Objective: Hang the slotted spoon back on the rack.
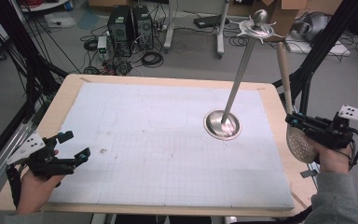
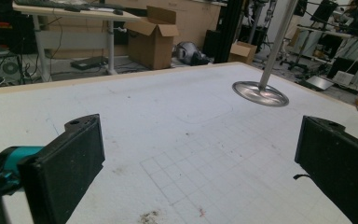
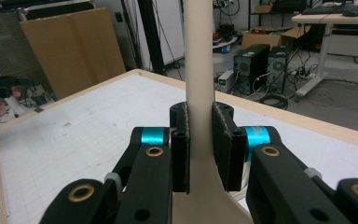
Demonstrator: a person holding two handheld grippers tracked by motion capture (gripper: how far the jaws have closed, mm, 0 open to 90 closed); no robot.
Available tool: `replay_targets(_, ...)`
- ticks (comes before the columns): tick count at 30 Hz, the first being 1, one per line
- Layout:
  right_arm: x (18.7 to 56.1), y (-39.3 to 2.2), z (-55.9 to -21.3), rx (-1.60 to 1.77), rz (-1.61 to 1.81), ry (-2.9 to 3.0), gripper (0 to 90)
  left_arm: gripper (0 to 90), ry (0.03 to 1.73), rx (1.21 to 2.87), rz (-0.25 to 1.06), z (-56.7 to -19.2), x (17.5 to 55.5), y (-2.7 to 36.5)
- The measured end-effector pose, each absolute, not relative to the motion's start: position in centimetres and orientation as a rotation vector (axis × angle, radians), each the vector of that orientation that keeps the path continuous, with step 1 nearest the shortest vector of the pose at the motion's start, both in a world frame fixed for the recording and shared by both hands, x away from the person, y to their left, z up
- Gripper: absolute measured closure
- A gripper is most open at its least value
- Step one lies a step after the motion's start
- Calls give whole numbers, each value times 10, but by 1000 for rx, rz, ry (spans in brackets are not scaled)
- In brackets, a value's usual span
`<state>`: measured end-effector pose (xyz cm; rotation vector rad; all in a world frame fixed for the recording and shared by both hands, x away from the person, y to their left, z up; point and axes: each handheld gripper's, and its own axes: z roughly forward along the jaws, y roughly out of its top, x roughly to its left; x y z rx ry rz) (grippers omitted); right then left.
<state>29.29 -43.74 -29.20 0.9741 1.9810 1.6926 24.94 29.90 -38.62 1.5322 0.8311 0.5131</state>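
Jaws of the right gripper (image 3: 200,140) are clenched on the neck of a beige skimmer (image 3: 199,70), the pads pressing its handle from both sides just above where it widens toward the bowl. In the high view the right gripper (image 1: 294,122) sits at the right edge of the tabletop (image 1: 168,79), the skimmer (image 1: 285,79) standing with its handle rising up and away and its perforated bowl hanging low, partly hidden behind the gripper body and the person's right hand (image 1: 332,158). The right gripper view cuts the handle off at the top and the bowl at the bottom, so neither end can be made out there.

The left gripper (image 1: 77,145) rests near the tabletop's left front corner, held in the left hand (image 1: 35,184), its jaws spread wide with nothing between them; the left gripper view shows the bare white gridded mat (image 2: 191,154) in the gap.

A metal utensil stand (image 1: 223,124) stands on the mat right of centre, well apart from both grippers: a round shiny base, a slanting pole and a hooked disc on top. In the left gripper view the stand (image 2: 261,93) loses its upper part to the frame edge.
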Motion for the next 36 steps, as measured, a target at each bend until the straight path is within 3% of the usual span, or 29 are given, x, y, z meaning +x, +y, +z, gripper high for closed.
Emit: replay_targets(36,302,-438,-283,1011,1741,1927,782,18,844,1528,515,-386,246,306)
